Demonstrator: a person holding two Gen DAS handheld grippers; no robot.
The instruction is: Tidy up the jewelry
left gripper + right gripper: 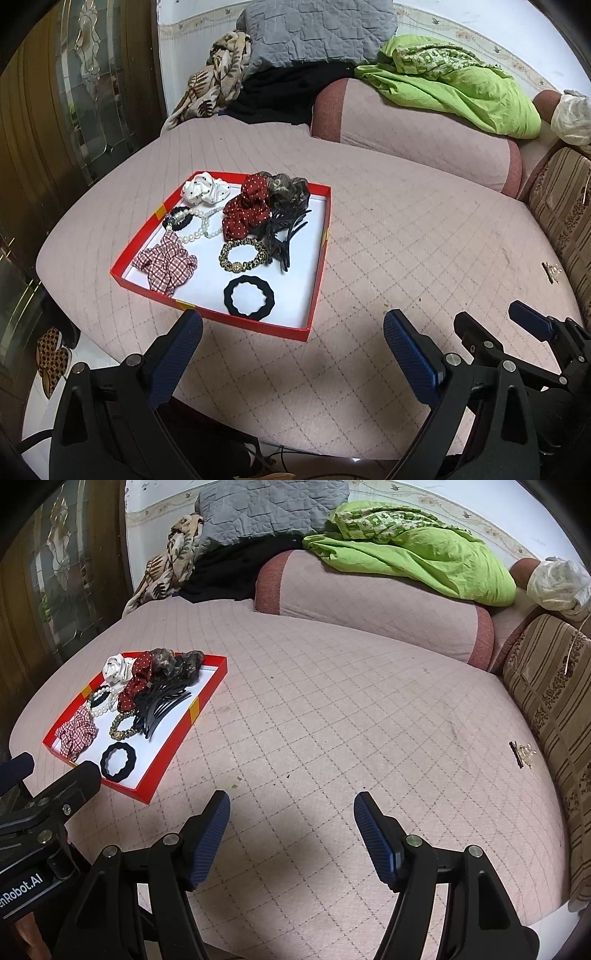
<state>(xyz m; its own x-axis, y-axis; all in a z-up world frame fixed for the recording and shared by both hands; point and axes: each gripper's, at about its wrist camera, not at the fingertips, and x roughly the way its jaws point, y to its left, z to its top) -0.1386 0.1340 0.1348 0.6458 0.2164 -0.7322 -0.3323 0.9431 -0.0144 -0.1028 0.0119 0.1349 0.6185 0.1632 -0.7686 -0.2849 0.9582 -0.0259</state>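
One red shallow box [320,236] with a white floor sits on the pink quilted mattress [388,258], toward its left part. Contents: black wavy hair tie [249,296] nearest the front edge; leopard-print scrunchie [243,254] behind it; red-and-white checked scrunchie [166,264] at front left; pearl bracelet [201,227] touching a black beaded hair tie [176,218]; white dotted scrunchie [205,190] at the back; red polka-dot scrunchie [245,212] beside a dark sheer scrunchie [288,186]; black comb clips [284,236] lying against the red one.

One small hair clip [521,754] lies alone on the mattress, well apart from the box, near the striped brown cushion [554,701].

Left gripper [293,328]: fingers wide, nothing between them, just short of the box's front edge. Right gripper [291,805]: fingers wide, empty, over bare mattress.

Behind: pink bolster [417,129], green cloth [461,88], grey quilted pillow [317,29].
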